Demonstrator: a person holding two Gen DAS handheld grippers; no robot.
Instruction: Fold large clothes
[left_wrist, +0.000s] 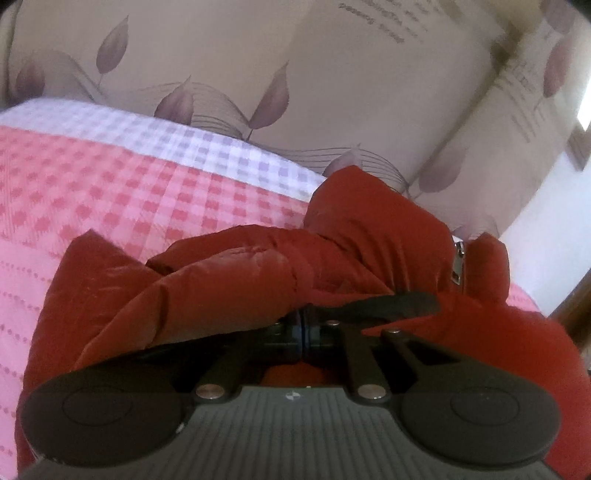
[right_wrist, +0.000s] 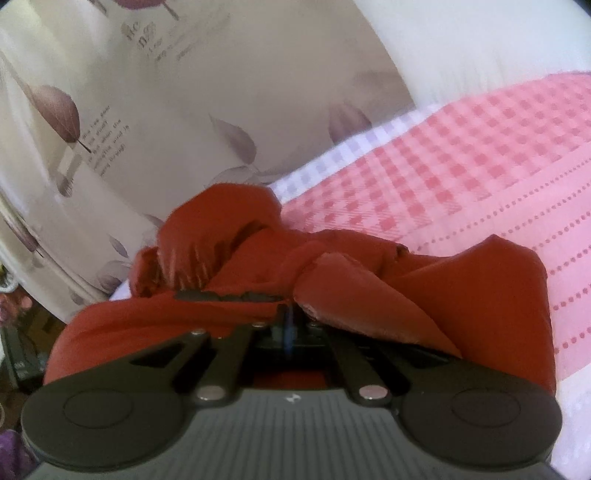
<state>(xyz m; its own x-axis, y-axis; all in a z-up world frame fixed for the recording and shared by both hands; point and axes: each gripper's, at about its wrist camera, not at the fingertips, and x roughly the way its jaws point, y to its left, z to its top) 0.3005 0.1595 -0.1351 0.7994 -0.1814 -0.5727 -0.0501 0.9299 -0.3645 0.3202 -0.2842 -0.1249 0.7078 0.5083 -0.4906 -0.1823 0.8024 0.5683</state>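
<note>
Both tongs are pinching cloth: the left gripper (left_wrist: 303, 328) and right gripper (right_wrist: 290, 328) are each pressed together on the red jacket (left_wrist: 229, 280), probably holding an edge taut for folding. It is lying bunched on the checked bed (left_wrist: 110, 184), curtain (left_wrist: 295, 74) beyond.

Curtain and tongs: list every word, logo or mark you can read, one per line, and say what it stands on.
Leaf-print curtain, right wrist view: several lines of small dark print, too blurred to read.
Same curtain, left wrist view: print upside down, too blurred to read.
Right tongs body: small white emblem, no letters.
Red jacket: no text visible.
</note>
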